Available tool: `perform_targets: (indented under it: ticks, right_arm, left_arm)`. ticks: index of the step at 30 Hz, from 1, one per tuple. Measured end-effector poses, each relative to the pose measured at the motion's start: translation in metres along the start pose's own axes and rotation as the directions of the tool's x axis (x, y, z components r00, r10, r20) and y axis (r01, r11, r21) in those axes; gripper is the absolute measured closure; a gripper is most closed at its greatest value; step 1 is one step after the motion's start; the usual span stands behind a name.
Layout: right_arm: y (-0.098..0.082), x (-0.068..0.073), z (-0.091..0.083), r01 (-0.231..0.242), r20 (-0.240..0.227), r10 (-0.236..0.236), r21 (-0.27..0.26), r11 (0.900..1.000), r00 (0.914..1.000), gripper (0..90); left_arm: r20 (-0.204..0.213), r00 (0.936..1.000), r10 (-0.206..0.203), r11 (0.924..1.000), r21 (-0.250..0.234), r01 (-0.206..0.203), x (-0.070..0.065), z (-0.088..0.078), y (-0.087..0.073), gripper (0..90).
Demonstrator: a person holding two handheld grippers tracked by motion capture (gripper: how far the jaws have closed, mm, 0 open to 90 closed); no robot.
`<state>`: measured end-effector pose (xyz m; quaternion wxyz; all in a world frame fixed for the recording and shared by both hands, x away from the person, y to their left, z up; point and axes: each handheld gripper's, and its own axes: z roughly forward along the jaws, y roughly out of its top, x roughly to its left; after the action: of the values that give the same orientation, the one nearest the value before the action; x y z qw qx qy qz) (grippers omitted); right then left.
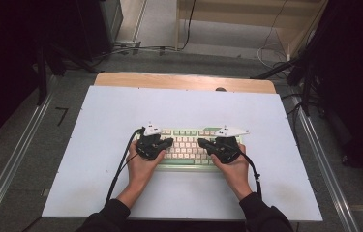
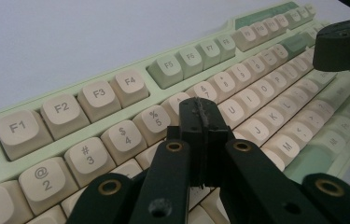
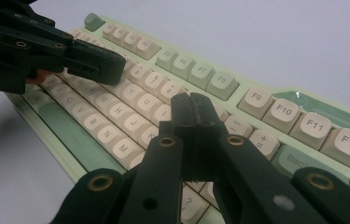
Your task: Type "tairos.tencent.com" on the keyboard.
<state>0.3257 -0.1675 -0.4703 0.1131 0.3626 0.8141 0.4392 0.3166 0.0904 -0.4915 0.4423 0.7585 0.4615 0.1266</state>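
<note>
A pale green keyboard (image 1: 187, 148) with cream keys lies on the white board, near its front middle. My left gripper (image 1: 170, 142) is shut and empty, its tips over the keyboard's left half. In the left gripper view the closed jaws (image 2: 204, 111) hover just above the number row of the keyboard (image 2: 60, 110). My right gripper (image 1: 201, 142) is also shut and empty, pointing inward over the right half. Its closed jaws (image 3: 192, 105) sit low over the letter keys of the keyboard (image 3: 298, 124). The two grippers point at each other with a small gap between them.
The white board (image 1: 121, 111) rests on a wooden table (image 1: 184, 81). Metal rails (image 1: 12, 164) run along both sides on the floor. Cables (image 1: 135, 48) and dark stands lie beyond the far edge. A black cable (image 1: 121, 164) trails from each gripper.
</note>
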Motion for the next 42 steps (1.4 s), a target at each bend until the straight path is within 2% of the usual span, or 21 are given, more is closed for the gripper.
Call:
perform_targets:
  ticks: [14, 23, 42]
  right_arm:
    - [0.0, 0.001, 0.0, 0.007, 0.008, -0.007, 0.003, 1.0, 0.9999, 88.1]
    - [0.0, 0.001, 0.0, 0.006, 0.003, -0.006, 0.002, 1.0, 1.0, 88.1]
    - [0.0, 0.001, 0.0, 0.005, 0.002, -0.005, 0.001, 1.0, 1.0, 88.1]
  left_arm:
    - [-0.01, 0.9999, 0.006, 0.9997, 0.026, -0.005, 0.001, 0.003, -0.001, 90.0]
    - [0.011, 0.9998, -0.017, 0.9997, -0.015, 0.017, 0.002, -0.005, 0.002, 90.0]
    - [0.027, 0.9992, -0.031, 0.999, -0.032, 0.032, 0.005, -0.018, 0.003, 90.0]
